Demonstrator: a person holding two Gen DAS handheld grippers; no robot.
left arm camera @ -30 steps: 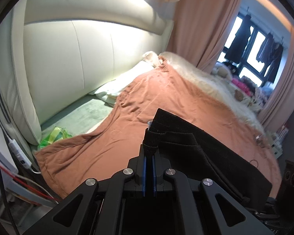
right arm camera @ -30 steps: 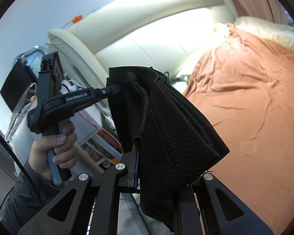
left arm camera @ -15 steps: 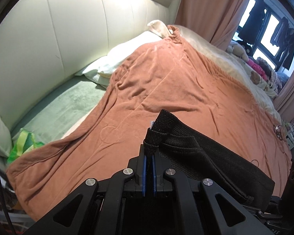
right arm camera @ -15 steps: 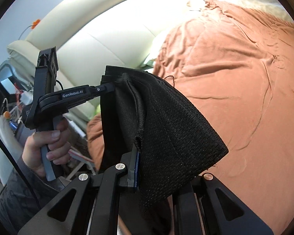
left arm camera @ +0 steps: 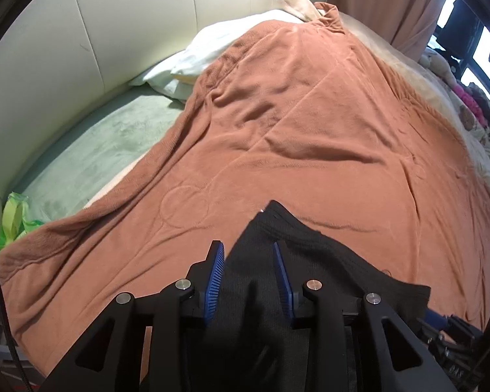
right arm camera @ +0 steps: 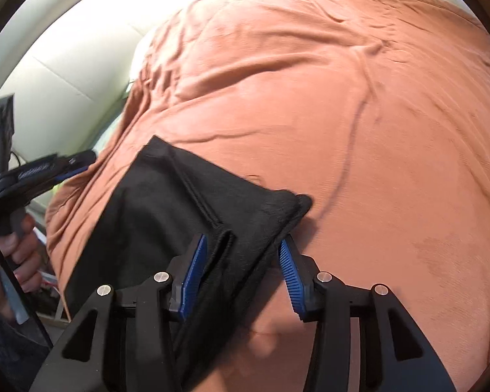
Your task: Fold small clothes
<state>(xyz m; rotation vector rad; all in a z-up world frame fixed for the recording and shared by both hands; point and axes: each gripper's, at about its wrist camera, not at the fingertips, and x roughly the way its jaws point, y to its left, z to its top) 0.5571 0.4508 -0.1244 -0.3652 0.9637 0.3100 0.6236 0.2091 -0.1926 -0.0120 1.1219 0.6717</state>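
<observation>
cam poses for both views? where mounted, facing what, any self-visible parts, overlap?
Left wrist: on the left gripper, angled down over the bed toward the cream headboard; shows its own opening jaws with the black garment between them.
Right wrist: on the right gripper, angled down at the orange blanket; shows its own opening jaws, plus the left gripper in a hand.
Shared: garment, blanket, headboard.

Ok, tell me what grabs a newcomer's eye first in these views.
The black folded garment lies on the rust-orange blanket covering the bed, nearest the cameras. Both claws are opening around it: the left claw and the right claw, blue pads off the cloth. Behind the bed stands a cream padded headboard.
</observation>
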